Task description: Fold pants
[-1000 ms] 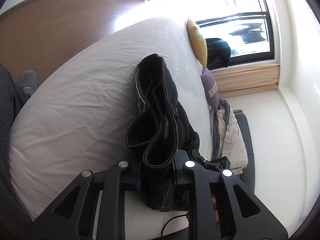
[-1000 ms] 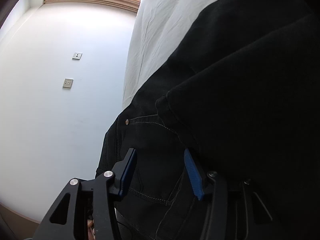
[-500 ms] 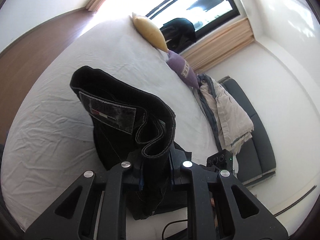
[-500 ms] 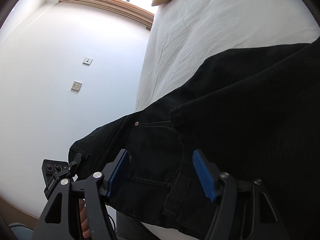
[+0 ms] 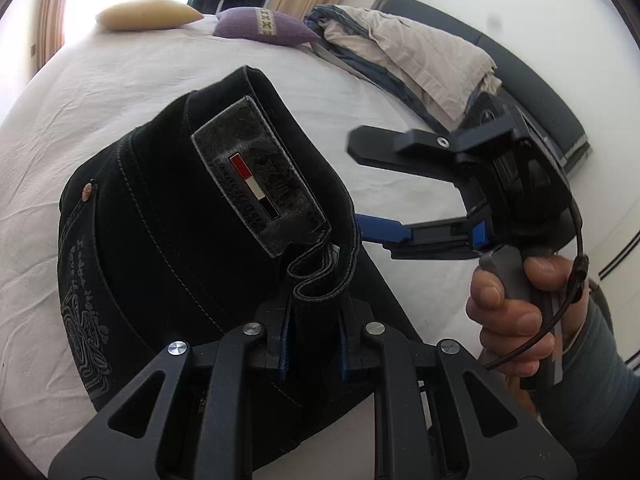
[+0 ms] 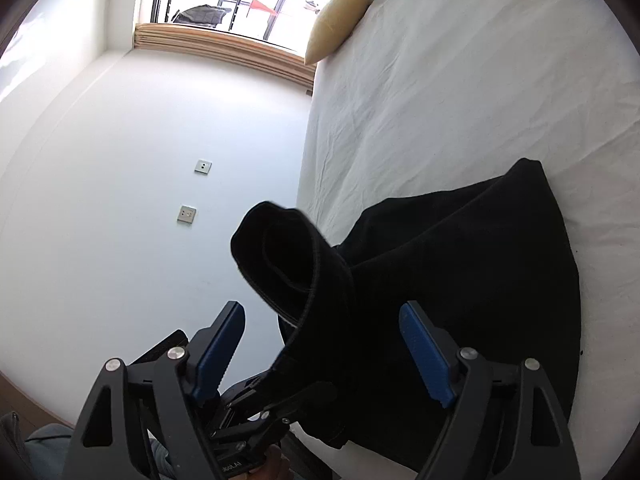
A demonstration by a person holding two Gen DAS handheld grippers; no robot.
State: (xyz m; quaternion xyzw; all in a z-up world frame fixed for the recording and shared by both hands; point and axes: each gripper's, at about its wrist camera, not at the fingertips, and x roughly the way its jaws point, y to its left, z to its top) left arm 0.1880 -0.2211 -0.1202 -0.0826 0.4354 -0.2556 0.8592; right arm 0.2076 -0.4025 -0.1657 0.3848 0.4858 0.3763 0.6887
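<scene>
While the left gripper [image 5: 312, 338] pinches a bunched fold of the black pants [image 5: 192, 240] at the waistband, its blue pads pressed tight on the denim, the right gripper [image 6: 320, 348] has just been opening; its fingers stand spread wide, touching no cloth. Most of the pants lie heaped on the white bed [image 5: 120, 80] close to its near edge. Beyond them the sheet runs bare up to a yellow pillow [image 5: 148, 12] and a purple cushion [image 5: 264, 26].
</scene>
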